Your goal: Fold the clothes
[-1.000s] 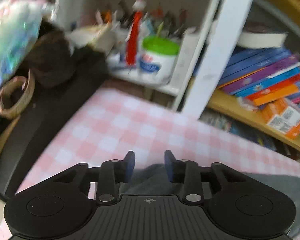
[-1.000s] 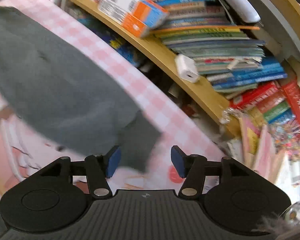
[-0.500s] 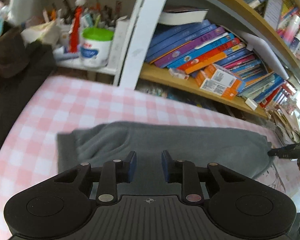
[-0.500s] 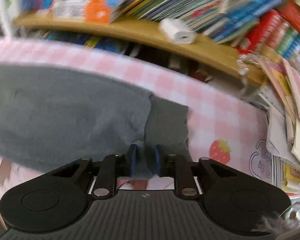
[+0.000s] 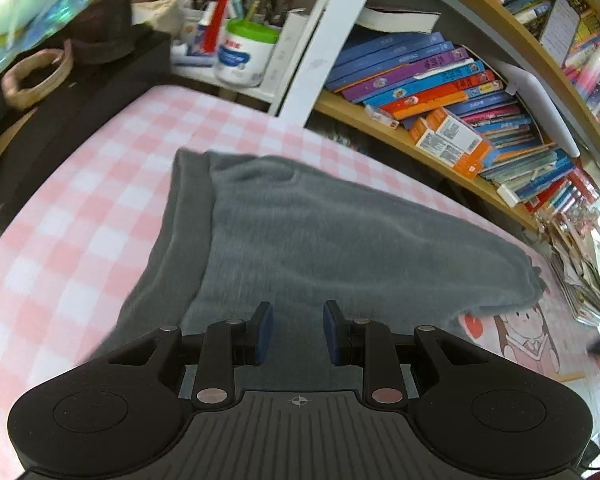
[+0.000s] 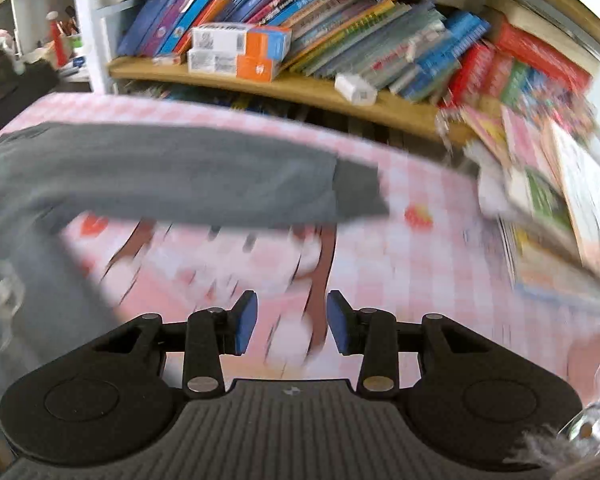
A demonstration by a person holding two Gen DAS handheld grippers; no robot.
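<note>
Home study corner: crammed bookshelves (image 5: 452, 92), pink checked tablecloth (image 5: 80, 216).

Both wrist views low over table, facing bookshelf (image 5: 440, 152); share grey garment (image 6: 160, 176).

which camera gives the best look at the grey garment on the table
The left wrist view: the grey garment fills the middle, fairly sharp, lying on the pink checked tablecloth with its folded layers visible. The right wrist view shows it only as a motion-blurred band farther off.
</note>
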